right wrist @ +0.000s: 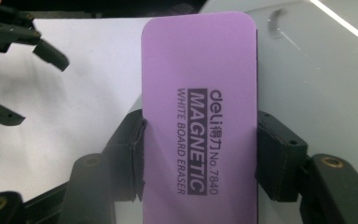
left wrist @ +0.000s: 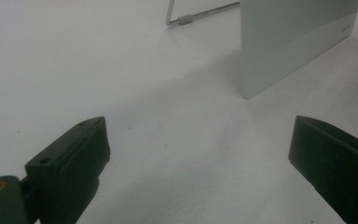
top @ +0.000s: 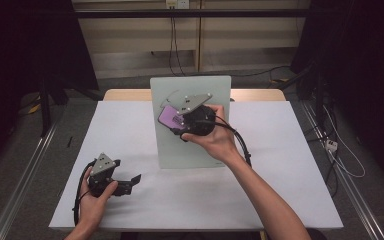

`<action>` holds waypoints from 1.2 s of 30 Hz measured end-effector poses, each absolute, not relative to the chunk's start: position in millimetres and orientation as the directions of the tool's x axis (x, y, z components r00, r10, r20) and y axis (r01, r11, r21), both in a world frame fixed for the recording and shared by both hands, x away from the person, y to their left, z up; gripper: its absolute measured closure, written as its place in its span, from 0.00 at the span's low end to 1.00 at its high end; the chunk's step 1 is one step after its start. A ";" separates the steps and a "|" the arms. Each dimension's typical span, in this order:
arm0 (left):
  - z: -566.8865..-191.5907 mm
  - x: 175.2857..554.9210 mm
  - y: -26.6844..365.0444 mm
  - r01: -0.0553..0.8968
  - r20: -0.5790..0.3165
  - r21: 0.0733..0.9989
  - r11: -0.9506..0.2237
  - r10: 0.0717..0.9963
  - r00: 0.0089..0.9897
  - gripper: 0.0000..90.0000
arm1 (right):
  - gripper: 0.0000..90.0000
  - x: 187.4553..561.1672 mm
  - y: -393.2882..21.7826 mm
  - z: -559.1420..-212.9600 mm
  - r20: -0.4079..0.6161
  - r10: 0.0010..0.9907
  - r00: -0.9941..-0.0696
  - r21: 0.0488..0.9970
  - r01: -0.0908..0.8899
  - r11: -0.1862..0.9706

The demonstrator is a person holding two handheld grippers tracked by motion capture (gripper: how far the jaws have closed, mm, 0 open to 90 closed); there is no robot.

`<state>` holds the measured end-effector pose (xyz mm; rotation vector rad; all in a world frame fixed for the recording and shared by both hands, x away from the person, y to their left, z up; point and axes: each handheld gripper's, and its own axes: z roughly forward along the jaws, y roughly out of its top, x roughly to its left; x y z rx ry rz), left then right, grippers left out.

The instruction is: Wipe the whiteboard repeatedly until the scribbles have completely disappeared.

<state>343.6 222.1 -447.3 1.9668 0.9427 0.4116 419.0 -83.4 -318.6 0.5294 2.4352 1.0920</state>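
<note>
Eraser first: a purple rectangular magnetic whiteboard eraser (right wrist: 200, 121) sits clamped between the pads of my right gripper (top: 177, 120), its printed face toward the camera. In the high view I see it held against the upper left part of the small pale-grey whiteboard (top: 200, 145) that stands propped on the white table (top: 280, 165). My left gripper (top: 130, 181) rests low on the table near its front left corner, well apart from the board, jaws spread wide with nothing between them.

purple magnetic whiteboard eraser (right wrist: 198, 121) flat against the standing whiteboard (top: 200, 145).
</note>
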 end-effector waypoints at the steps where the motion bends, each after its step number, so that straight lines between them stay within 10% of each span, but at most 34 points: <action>1: -447.2 343.5 222.2 0.456 -0.077 0.833 -0.313 0.751 0.655 0.06 | 0.46 419.1 -81.2 -320.6 -0.214 0.489 -0.846 0.764 0.167 0.623; 24: -446.4 343.4 224.5 0.453 -0.073 0.835 -0.312 0.754 0.653 0.06 | 0.47 435.7 -104.5 -265.0 -0.227 0.592 -0.773 0.834 0.160 0.528; 36: -446.5 342.7 223.9 0.454 -0.074 0.833 -0.315 0.751 0.656 0.06 | 0.46 430.2 -72.2 -290.7 -0.243 0.533 -0.811 0.792 0.152 0.592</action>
